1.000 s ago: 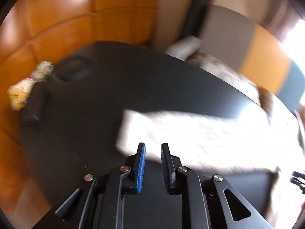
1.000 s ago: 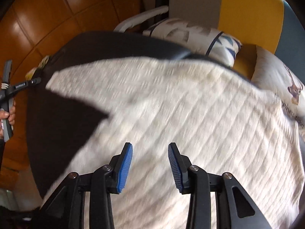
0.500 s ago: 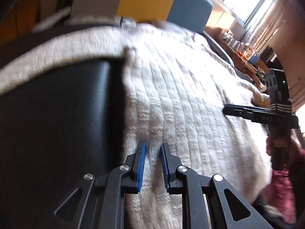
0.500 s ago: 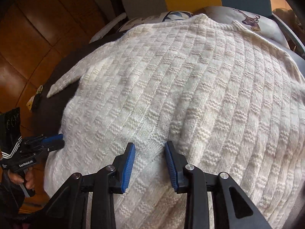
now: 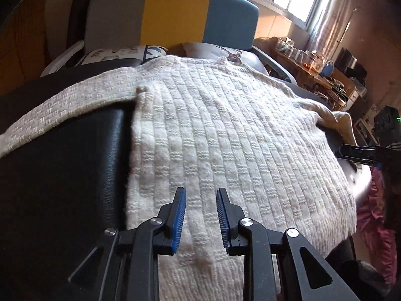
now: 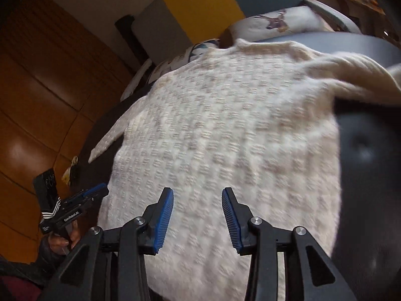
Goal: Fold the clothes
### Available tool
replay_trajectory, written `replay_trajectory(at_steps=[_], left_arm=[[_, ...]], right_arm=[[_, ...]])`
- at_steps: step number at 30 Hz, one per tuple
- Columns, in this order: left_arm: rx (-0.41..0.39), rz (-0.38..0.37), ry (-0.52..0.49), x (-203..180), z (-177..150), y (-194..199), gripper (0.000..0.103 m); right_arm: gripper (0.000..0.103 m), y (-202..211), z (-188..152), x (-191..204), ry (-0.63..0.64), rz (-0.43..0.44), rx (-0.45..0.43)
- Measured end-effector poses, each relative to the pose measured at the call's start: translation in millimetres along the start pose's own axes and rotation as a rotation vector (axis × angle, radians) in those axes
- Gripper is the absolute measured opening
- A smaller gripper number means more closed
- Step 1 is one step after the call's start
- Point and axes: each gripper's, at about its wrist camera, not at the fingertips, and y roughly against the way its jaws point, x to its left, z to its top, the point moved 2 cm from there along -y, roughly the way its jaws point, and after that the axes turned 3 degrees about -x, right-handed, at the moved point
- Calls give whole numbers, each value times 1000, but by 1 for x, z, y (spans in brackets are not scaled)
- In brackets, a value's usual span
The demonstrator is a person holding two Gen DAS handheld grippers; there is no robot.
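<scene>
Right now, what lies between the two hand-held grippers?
Only the cream sweater, spread flat. The right wrist view shows it running from the right hand-held gripper across to the left hand-held gripper.

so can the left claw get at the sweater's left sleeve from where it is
Probably yes. The left claw is open and empty over the sweater hem, and the sleeve lies flat on the dark table with nothing lying between them.

Striped headboard (image 5: 175, 12), deer pillow (image 6: 280, 21) (wooden wardrobe (image 6: 50, 80) beside).
</scene>
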Motion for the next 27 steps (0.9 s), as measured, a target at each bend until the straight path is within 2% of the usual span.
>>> replay_trajectory(at_steps=[4,9,13,15,17,19,22,23,24,27], left_arm=[[27,-27,23,-8,-5,-12,26],[51,-13,32,-13,-12,-23,26],[60,-20,46,-17,-16,-23,32],[64,-18,43,-21,-19,-23,35],[69,-11,27,-24,-22,-22,35],[78,-32,36,-25,-25,-19,36],[97,-41,50,-26,-21,-17,37],[107,-56,63,-25,-16,-16,37],[108,-82,88,-22,-10,-15,37],[69,-90,90,-17,17,-15,37]], right_arm=[[41,34,-37,-56,-161,-86,-7],[41,34,-65,-71,-222,-20,-16],[41,22,-63,-53,-98,-119,-11],[15,15,-60,-39,17,-274,27],[15,11,-58,-26,140,-411,64],[16,6,-59,-23,223,-481,97],[16,11,-52,-31,169,-448,110],[23,13,-49,-33,146,-433,114],[25,17,-45,-35,134,-430,102],[27,35,-24,-29,128,-413,-3]])
